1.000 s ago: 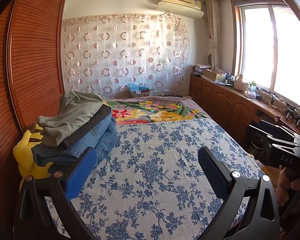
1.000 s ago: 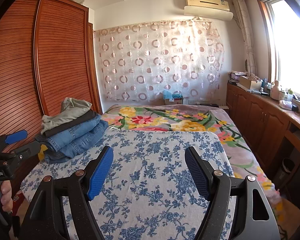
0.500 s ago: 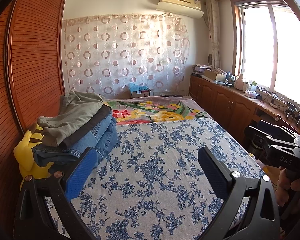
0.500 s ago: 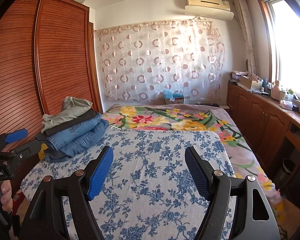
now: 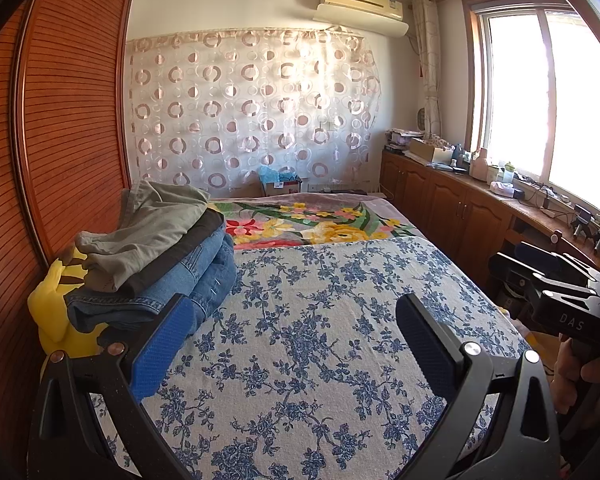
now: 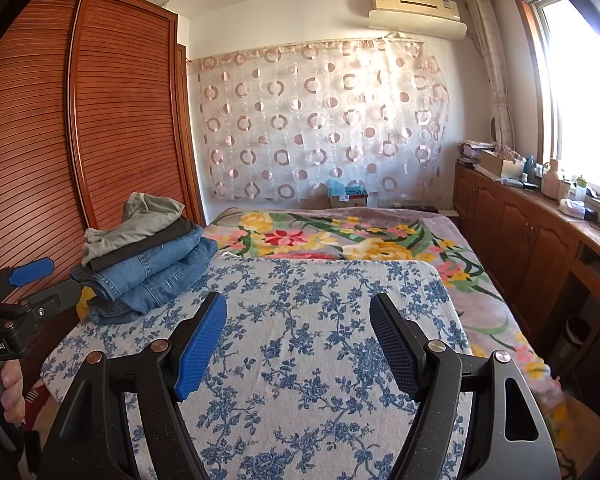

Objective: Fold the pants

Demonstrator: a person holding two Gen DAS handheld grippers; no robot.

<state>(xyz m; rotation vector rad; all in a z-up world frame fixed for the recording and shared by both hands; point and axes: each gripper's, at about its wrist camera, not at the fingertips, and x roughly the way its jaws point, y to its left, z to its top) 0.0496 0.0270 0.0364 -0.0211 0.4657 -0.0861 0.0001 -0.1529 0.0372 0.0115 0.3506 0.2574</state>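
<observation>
The left gripper (image 5: 296, 328) hovers over the near end of a bed, its blue-padded fingers (image 5: 162, 344) spread wide with nothing between them. The right gripper (image 6: 298, 330) hangs likewise over the same blue-flowered sheet (image 6: 312, 360), jaws wide and empty. Each tool shows in the other's view: the right one at 3 o'clock of the left camera, gripped by a hand (image 5: 576, 376), and the left one at 9 o'clock of the right camera, held by a hand (image 6: 8, 388).

A stack of folded pants (image 5: 152, 256) sits at 10 o'clock of the left gripper, on the left edge of the bed beside the wardrobe (image 5: 68, 120). From the right camera the stack (image 6: 148, 268) also lies at 10 o'clock, well apart from those fingers. An olive pair tops the pile, a dark pair lies under it, and two pairs of blue jeans form the base. A yellow plush toy (image 5: 54, 312) sits against the pile's near left side, partly under the jeans.

Beyond the sheet, at 12 o'clock, a bright floral blanket (image 6: 340, 236) covers the far half of the bed. A sheer curtain (image 6: 324, 120) printed with rings hangs on the far wall, with an air conditioner (image 6: 416, 6) above it at 1 o'clock. Wooden cabinets (image 6: 516, 232) run under a sunlit window (image 5: 540, 92) at 2 o'clock, their top crowded with bottles and boxes.
</observation>
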